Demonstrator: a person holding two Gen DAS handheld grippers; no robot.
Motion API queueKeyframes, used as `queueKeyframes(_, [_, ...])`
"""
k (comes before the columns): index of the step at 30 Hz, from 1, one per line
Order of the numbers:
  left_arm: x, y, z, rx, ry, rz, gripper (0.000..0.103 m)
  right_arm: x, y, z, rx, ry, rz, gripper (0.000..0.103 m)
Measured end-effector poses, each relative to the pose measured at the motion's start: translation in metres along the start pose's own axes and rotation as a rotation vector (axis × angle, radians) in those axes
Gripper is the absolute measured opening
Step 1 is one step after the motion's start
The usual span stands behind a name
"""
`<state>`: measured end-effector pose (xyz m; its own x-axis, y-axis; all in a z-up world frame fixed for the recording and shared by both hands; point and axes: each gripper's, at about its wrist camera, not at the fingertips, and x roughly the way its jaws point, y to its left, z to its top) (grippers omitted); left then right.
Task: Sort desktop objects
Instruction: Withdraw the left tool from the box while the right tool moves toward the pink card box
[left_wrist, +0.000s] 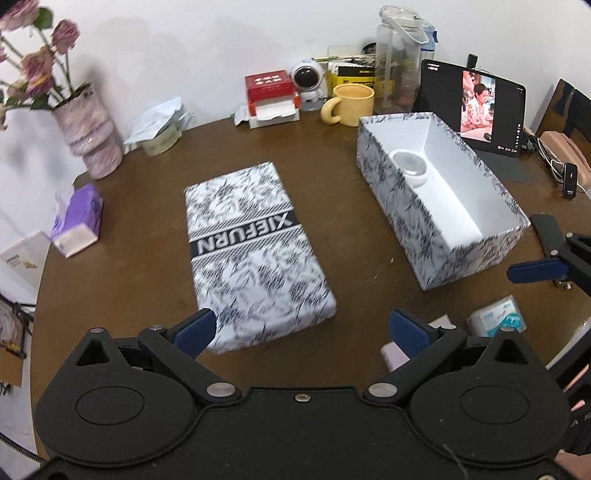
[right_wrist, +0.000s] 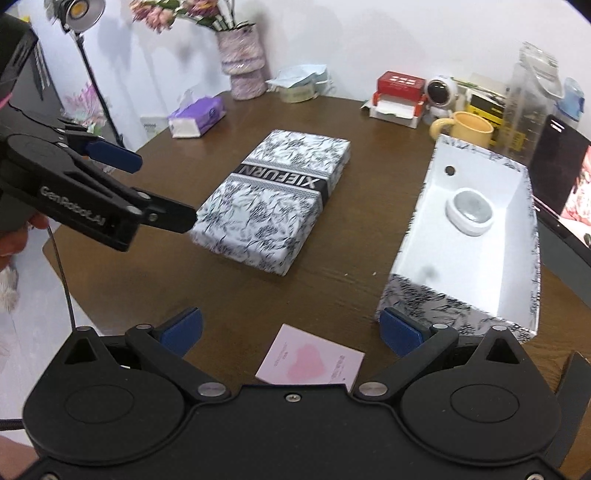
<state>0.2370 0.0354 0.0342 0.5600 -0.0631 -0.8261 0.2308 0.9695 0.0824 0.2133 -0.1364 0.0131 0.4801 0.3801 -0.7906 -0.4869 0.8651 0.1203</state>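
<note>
The patterned box lid (left_wrist: 255, 251) (right_wrist: 277, 199), marked XIEFURN, lies flat in the middle of the round brown table. To its right stands the matching open box (left_wrist: 399, 206) (right_wrist: 424, 299), with a round white case (left_wrist: 410, 168) (right_wrist: 469, 214) inside near its far end. My left gripper (left_wrist: 303, 332) (right_wrist: 155, 188) is open, and its left pad sits at the lid's near corner. A pink card (right_wrist: 310, 363) (left_wrist: 391, 356) lies on the table between the fingers of my right gripper (right_wrist: 291, 332) (left_wrist: 524, 245), which hovers open and holds nothing.
Along the back stand a flower vase (left_wrist: 94, 136), a purple tissue pack (left_wrist: 77, 218), a red box (left_wrist: 271, 98), an astronaut figure (left_wrist: 308, 79), a yellow mug (left_wrist: 351, 105), a clear bottle (left_wrist: 397, 62) and a lit tablet (left_wrist: 476, 107). A small blue-white packet (left_wrist: 496, 317) lies near the front right.
</note>
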Motion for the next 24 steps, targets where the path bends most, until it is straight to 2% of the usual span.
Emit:
queueKeyframes(13, [-0.013, 0.025, -0.04, -0.053, 0.03, 0.006, 0.101, 0.017, 0.037, -0.006, -0.11, 0.042, 0.036, 0.103])
queueKeyframes(24, [-0.019, 0.03, -0.063, -0.074, 0.043, 0.015, 0.101, 0.03, 0.055, -0.007, -0.212, 0.072, 0.059, 0.103])
